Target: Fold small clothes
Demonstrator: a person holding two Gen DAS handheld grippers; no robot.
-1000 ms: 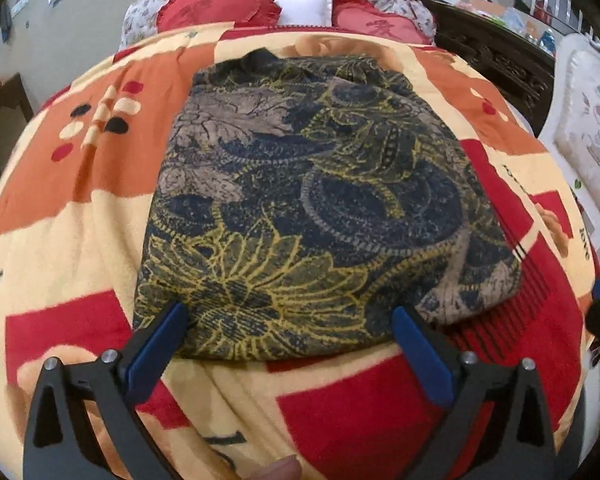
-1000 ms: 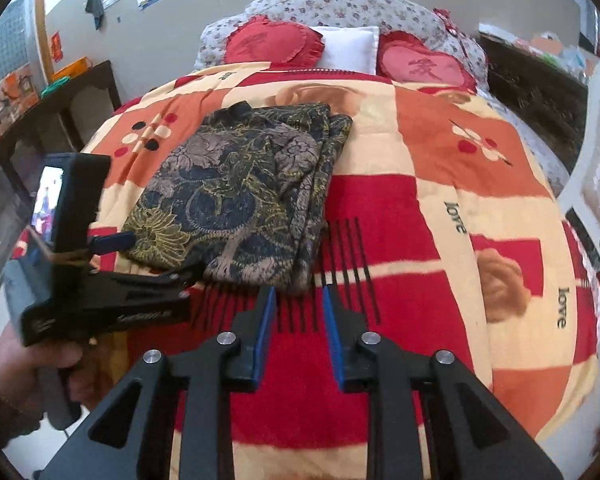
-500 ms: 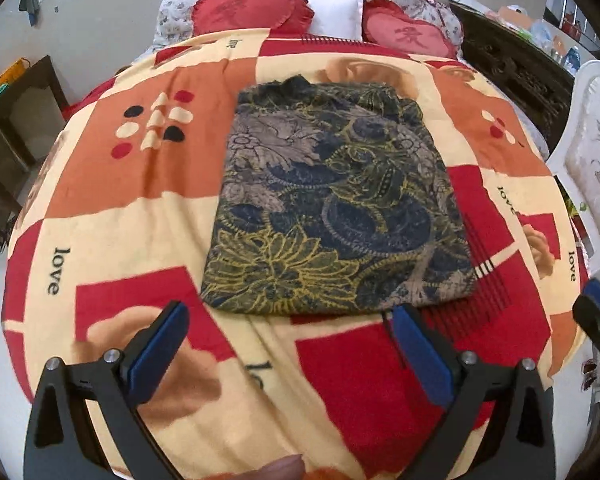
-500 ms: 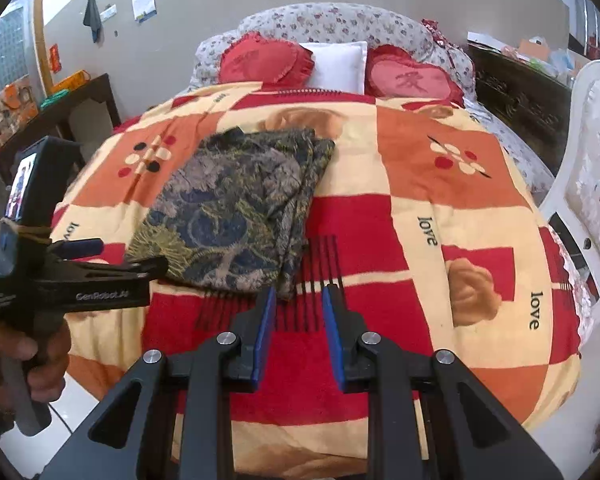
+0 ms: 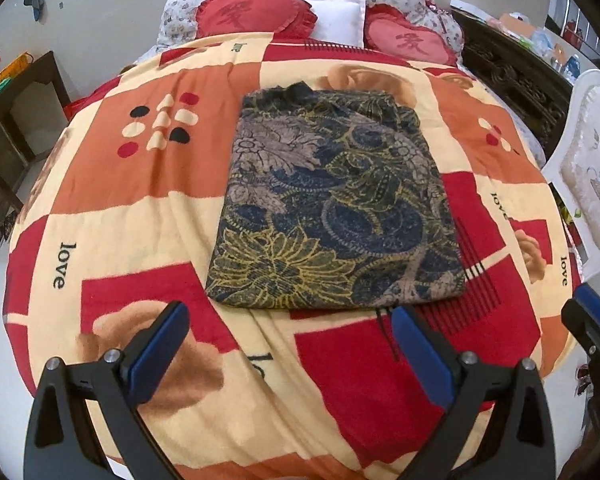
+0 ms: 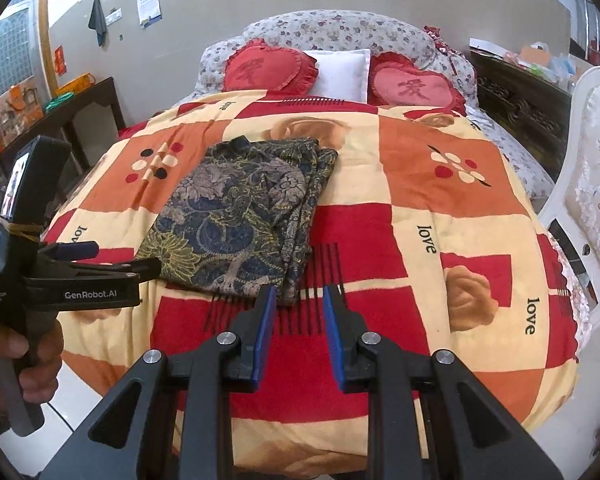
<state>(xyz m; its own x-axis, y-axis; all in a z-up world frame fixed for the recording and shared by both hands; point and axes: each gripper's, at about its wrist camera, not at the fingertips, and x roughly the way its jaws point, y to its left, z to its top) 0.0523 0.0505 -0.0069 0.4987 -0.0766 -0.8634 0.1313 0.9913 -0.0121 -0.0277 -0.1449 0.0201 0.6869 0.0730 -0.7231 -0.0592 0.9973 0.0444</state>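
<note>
A dark garment (image 5: 332, 208) with a blue, grey and yellow floral print lies folded into a flat rectangle on the patchwork blanket (image 5: 140, 184). My left gripper (image 5: 288, 314) hovers above the blanket in front of the garment's near edge, open wide, with nothing between its blue pads. In the right wrist view the same garment (image 6: 244, 216) lies left of centre. My right gripper (image 6: 298, 294) hangs just off its near right corner, jaws a narrow gap apart and holding nothing. A hand holds the left gripper (image 6: 120, 258) at the left edge of that view.
The round bed carries red heart cushions (image 6: 268, 66) and a white pillow (image 6: 342, 72) at the far end. A white upholstered chair (image 6: 596, 200) stands to the right. A dark wooden table (image 6: 80, 108) stands left, and a dark carved cabinet (image 5: 512, 76) at back right.
Both grippers have risen and drawn back from the garment, so more of the bed shows. The garment lies unmoved. Neither gripper's opening has altered.
</note>
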